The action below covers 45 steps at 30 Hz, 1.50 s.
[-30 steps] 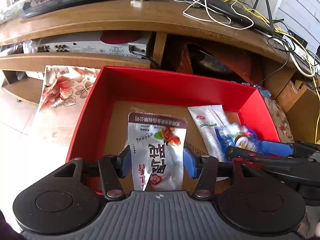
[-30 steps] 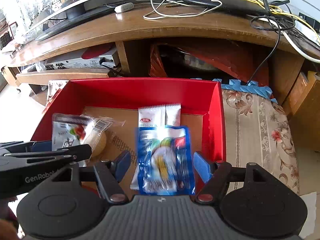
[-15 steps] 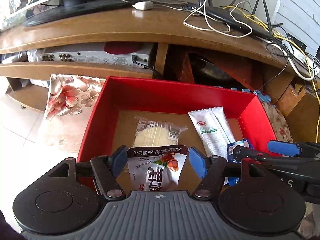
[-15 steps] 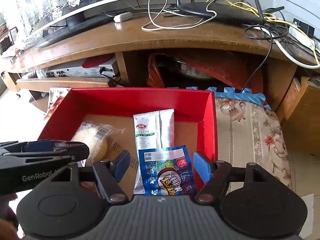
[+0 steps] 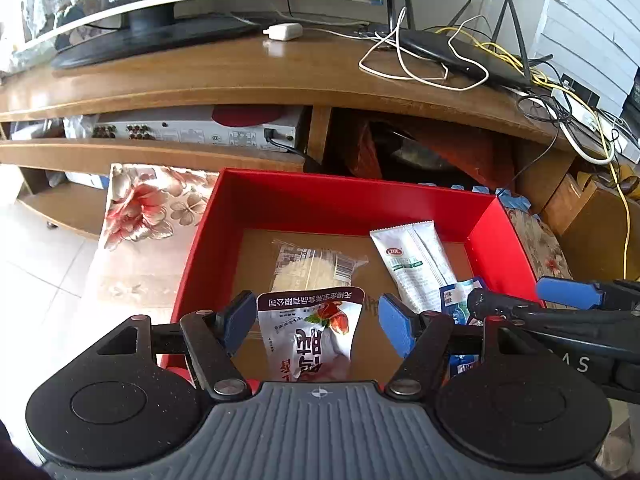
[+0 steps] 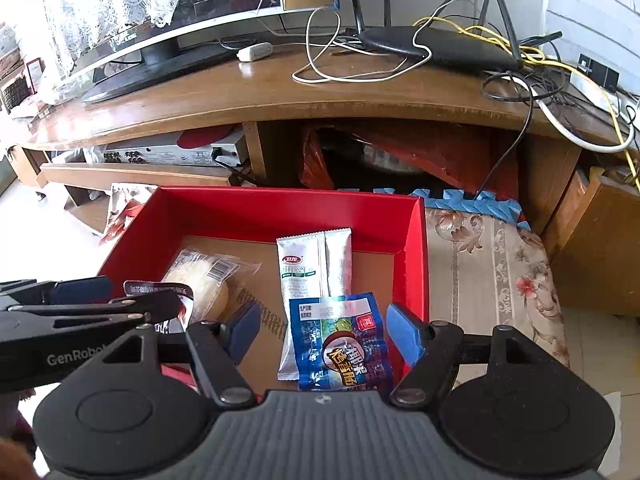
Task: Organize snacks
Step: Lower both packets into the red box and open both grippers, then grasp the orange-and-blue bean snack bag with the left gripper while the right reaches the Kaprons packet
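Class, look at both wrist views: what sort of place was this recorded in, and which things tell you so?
Most likely a living room at home. A television stands on a wooden TV stand, a router with tangled cables sits beside it, and a red box of snacks rests on a floral-covered surface below.

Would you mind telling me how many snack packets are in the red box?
4: bun at back left, white packet in front of it, long stick mid-right, blue packet at front right.

Both wrist cameras look steeply down, near, sharing the red box [image 5: 344, 204].
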Motion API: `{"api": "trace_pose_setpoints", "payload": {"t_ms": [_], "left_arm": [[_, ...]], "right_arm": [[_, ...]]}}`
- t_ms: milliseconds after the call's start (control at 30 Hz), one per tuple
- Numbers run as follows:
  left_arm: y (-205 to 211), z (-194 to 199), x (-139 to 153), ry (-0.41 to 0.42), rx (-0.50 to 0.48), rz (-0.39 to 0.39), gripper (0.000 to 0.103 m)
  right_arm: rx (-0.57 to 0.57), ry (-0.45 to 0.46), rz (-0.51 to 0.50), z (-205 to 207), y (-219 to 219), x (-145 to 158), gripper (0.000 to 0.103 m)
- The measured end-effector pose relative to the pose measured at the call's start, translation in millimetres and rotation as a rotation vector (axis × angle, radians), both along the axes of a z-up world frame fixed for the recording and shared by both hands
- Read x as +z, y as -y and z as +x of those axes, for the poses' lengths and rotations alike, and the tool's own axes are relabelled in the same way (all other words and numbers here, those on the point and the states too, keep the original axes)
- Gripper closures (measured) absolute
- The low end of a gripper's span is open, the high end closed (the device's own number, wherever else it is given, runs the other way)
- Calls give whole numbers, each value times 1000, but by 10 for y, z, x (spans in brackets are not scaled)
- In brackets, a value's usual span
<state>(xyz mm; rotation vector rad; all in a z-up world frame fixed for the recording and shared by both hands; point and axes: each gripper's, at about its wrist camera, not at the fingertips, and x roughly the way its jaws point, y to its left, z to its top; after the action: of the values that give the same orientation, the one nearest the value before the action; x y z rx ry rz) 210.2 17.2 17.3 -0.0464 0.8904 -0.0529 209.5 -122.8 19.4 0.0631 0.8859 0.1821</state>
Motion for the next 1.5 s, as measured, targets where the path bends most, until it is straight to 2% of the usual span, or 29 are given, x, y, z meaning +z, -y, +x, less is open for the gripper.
{"api": "trace_pose_setpoints", "payload": {"t_ms": [500, 867, 1067, 1233, 1333, 1400, 1500], "left_arm": [[-27, -204, 71, 11, -21, 5, 31], [-76, -497, 90, -3, -63, 13, 32], [-235, -660, 7, -55, -59, -18, 33], [-327, -781, -82, -95, -69, 10, 33], [-337, -791, -186, -146, -105, 7, 36], [-341, -766, -250, -172, -142, -4, 34], [-385, -702, -315, -190, -177, -13, 20]], "right_arm": [[23, 4, -9, -206, -31, 67, 35], [60, -9, -17, -531, -101, 85, 35], [113, -39, -34, -671, -255, 19, 35], [145, -86, -44, -764, -375, -114, 35], [159, -112, -73, -801, -407, -210, 35], [166, -132, -73, -799, -390, -255, 35], [160, -144, -39, -779, -324, -268, 34]]}}
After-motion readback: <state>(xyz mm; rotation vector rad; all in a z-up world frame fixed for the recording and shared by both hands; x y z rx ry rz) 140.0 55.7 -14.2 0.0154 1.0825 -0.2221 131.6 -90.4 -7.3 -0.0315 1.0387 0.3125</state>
